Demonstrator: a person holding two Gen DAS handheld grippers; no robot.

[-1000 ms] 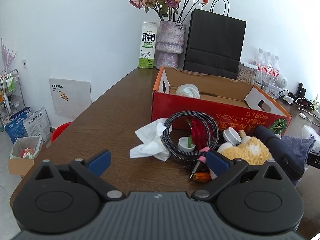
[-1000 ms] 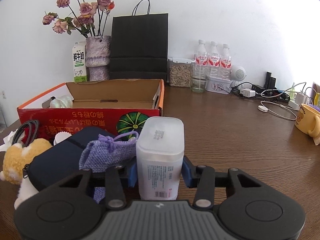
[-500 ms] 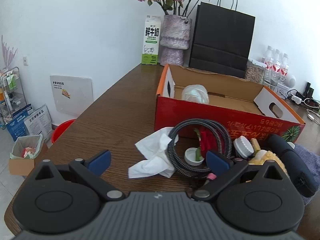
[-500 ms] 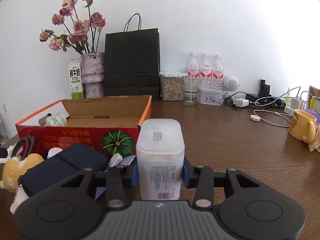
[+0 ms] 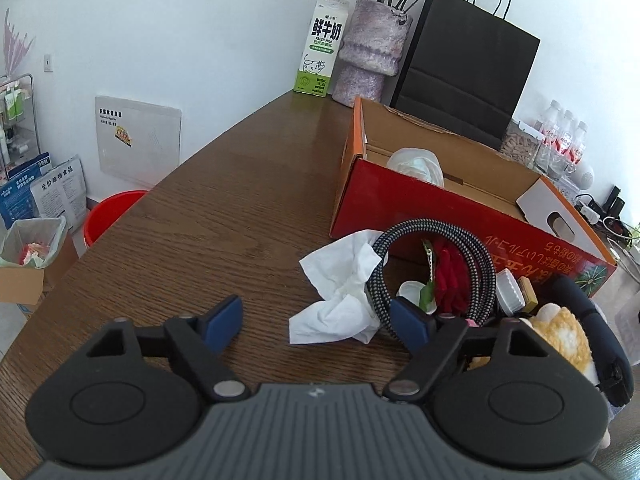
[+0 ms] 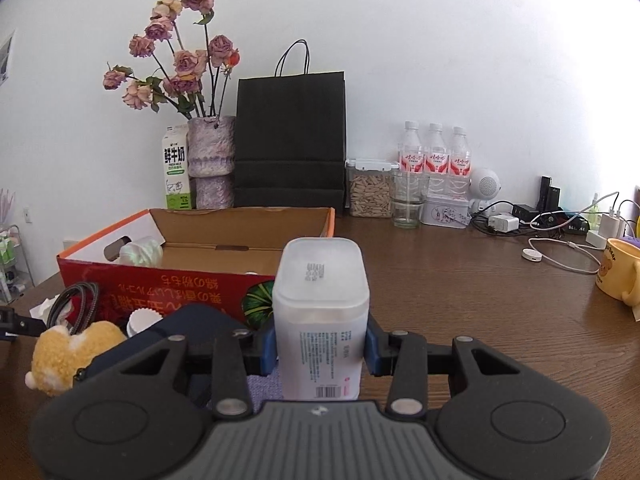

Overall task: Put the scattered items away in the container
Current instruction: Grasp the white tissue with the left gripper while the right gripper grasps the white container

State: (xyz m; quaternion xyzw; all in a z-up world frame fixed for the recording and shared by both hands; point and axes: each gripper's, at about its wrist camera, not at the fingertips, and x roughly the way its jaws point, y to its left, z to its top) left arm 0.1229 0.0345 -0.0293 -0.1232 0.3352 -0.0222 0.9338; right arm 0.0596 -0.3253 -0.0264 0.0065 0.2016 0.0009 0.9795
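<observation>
My right gripper (image 6: 320, 350) is shut on a white frosted plastic bottle (image 6: 320, 304) and holds it upright in front of the red cardboard box (image 6: 192, 280). My left gripper (image 5: 316, 322) is open and empty above the table, just short of a crumpled white tissue (image 5: 340, 292). Beside the tissue lie a coiled braided cable (image 5: 432, 264), a red fabric piece (image 5: 450, 276), a small white cap (image 5: 508, 290), a yellow plush toy (image 5: 564, 332) and a dark blue pouch (image 5: 596, 320). The box (image 5: 400, 208) holds a white wrapped bundle (image 5: 416, 162).
At the back stand a milk carton (image 5: 320, 46), a vase of dried roses (image 5: 372, 56), a black paper bag (image 5: 464, 68), water bottles (image 6: 434, 156), a seed jar (image 6: 370, 192) and a glass (image 6: 408, 204). Chargers and cables (image 6: 560, 232) and a yellow mug (image 6: 618, 276) sit at right.
The right gripper has risen with the bottle, lifting clear of the purple bag and pouch. The left gripper has moved higher and left, so the tissue now lies between its fingers' line.
</observation>
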